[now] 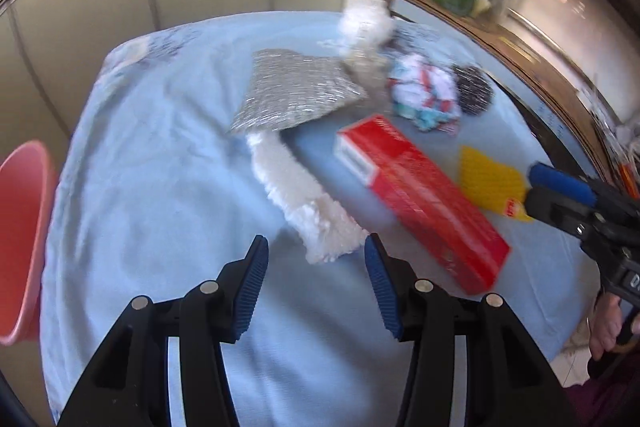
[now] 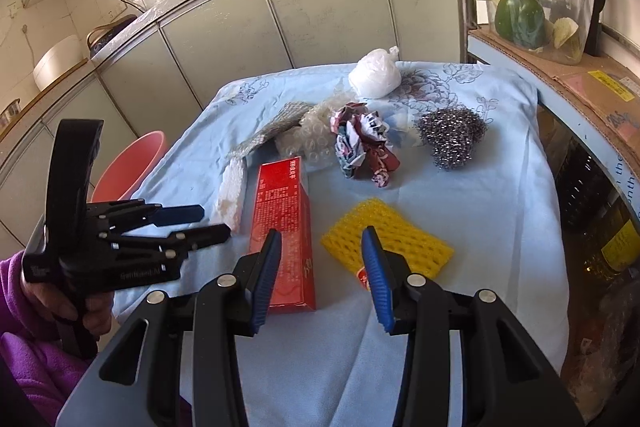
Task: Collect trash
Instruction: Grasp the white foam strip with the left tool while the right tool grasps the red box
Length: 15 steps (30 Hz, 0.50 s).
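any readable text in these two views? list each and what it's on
"the": blue edge of the cardboard box at right, partly cut off.
Red box: white print, too small to read.
Yellow foam net: red sticker, unreadable.
Left gripper body: pale lettering, blurred.
Bottle's yellow label: unreadable.

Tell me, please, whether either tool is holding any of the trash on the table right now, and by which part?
Nothing is held. The left tool is open above the white foam strip, and the right tool is open, empty, near the yellow foam net.
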Each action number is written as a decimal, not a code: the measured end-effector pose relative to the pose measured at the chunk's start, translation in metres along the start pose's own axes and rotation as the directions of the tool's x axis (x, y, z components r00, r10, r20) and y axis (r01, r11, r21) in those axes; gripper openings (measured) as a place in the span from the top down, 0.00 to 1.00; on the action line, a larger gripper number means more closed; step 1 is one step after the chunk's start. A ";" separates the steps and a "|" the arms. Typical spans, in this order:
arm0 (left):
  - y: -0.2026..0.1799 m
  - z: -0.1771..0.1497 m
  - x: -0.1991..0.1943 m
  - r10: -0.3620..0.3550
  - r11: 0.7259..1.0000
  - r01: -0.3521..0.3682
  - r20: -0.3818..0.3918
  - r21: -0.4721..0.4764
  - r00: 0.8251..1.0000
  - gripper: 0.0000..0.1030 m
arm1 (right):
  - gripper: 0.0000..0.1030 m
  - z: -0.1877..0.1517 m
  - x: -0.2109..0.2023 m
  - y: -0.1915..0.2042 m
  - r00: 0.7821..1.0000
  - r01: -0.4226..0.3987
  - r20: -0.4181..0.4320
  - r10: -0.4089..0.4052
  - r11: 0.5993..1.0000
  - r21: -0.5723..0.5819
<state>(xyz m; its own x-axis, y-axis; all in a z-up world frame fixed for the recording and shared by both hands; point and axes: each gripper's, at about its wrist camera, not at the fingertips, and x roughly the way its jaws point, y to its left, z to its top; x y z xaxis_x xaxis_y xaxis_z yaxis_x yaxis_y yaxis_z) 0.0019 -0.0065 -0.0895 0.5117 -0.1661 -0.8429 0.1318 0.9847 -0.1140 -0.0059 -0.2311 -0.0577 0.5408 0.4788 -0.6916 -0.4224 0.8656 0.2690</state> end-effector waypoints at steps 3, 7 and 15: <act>0.022 -0.003 -0.005 0.051 0.996 -0.051 -0.004 -0.068 0.999 0.52 | 0.59 0.001 0.007 0.008 0.999 -0.025 -0.022 0.024 1.000 -0.016; 0.039 -0.005 -0.017 0.120 0.986 -0.118 0.016 -0.116 0.993 0.52 | 0.59 0.002 0.018 0.022 0.997 -0.055 -0.058 0.052 0.997 -0.053; 0.025 0.011 -0.020 0.077 0.994 -0.073 0.039 -0.082 0.996 0.49 | 0.59 0.005 0.041 0.033 0.993 -0.047 -0.116 0.037 0.996 -0.081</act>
<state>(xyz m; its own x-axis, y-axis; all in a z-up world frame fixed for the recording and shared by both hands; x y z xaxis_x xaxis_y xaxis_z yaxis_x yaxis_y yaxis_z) 0.0042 0.0207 -0.0698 0.5533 -0.0920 -0.8279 0.0240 0.9952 -0.0946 0.0055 -0.1821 -0.0735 0.4369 0.4907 -0.7538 -0.5049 0.8274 0.2460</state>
